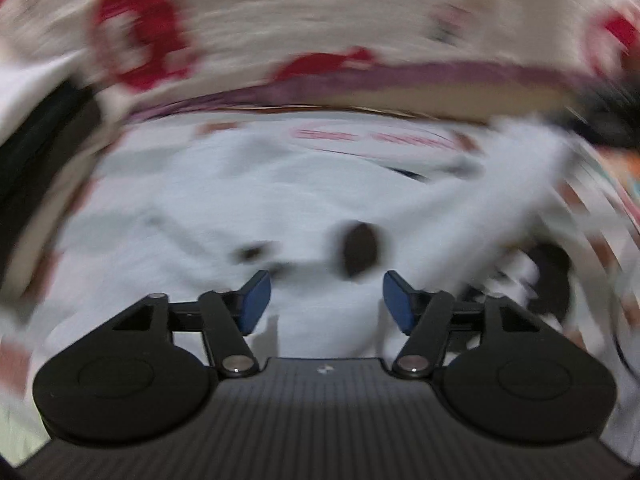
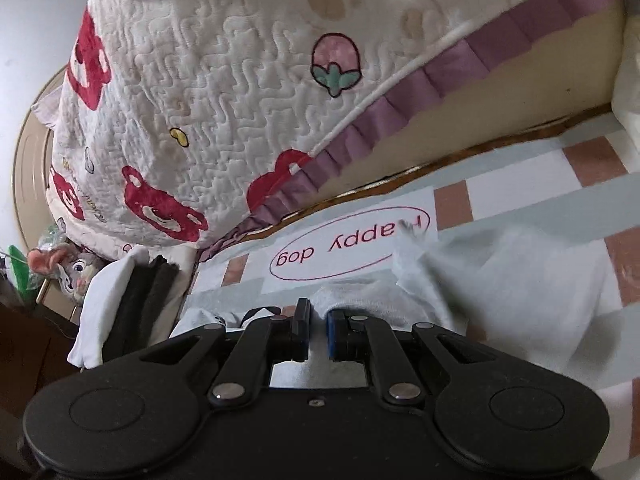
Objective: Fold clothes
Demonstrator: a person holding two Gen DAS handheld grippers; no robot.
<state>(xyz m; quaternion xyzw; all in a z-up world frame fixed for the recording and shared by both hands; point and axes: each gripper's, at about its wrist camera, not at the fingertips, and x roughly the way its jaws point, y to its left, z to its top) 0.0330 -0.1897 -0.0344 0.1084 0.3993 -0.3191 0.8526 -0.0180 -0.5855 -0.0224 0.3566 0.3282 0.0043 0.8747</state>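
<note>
Right gripper (image 2: 318, 330) nearest the lens: jaws nearly closed, a narrow gap left; whether they pinch the white garment (image 2: 512, 296) beneath the tips, cannot tell. Garment spreads from 12 toward 3 o'clock over the checked sheet (image 2: 452, 200), its raised fold pointing to 1 o'clock. Left gripper (image 1: 326, 300) stands open, nothing between its blue pads (image 1: 256, 300); view blurred. Cloth lies directly ahead at 12 o'clock there. Judgement: right is nearer the fold edge.
</note>
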